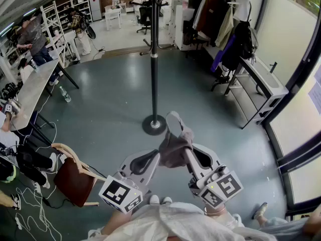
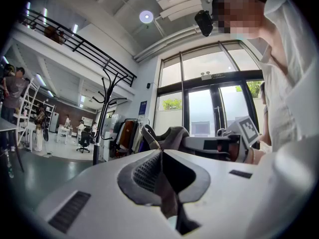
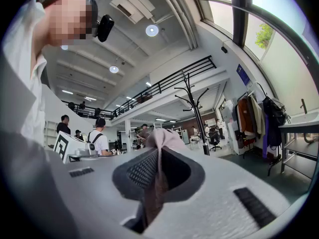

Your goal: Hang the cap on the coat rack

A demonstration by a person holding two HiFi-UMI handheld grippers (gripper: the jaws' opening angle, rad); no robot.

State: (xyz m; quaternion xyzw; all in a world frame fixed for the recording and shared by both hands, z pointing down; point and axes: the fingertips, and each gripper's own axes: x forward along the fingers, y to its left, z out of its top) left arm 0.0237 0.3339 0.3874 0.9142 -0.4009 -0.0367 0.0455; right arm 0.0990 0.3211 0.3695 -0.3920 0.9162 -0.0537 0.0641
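Note:
A grey-pink cap (image 1: pixel 175 142) hangs in the air between my two grippers, low in the head view. My left gripper (image 1: pixel 156 157) is shut on the cap's left side and my right gripper (image 1: pixel 186 152) is shut on its right side. Beyond them, the black coat rack (image 1: pixel 154 59) stands on a round base (image 1: pixel 154 125). In the left gripper view, cap fabric (image 2: pixel 169 136) is pinched in the closed left gripper (image 2: pixel 160 153), and the coat rack (image 2: pixel 102 118) rises at the left. In the right gripper view, cap cloth (image 3: pixel 162 138) sits between the closed jaws of the right gripper (image 3: pixel 158 151), with the coat rack (image 3: pixel 197 111) behind.
A wooden chair with a dark red seat (image 1: pixel 75 177) stands at my left, with cables on the floor near it. A long table (image 1: pixel 30 89) and people are further left. A clothes rail with coats (image 1: pixel 225 29) and a low grey bench (image 1: pixel 261 84) line the right wall.

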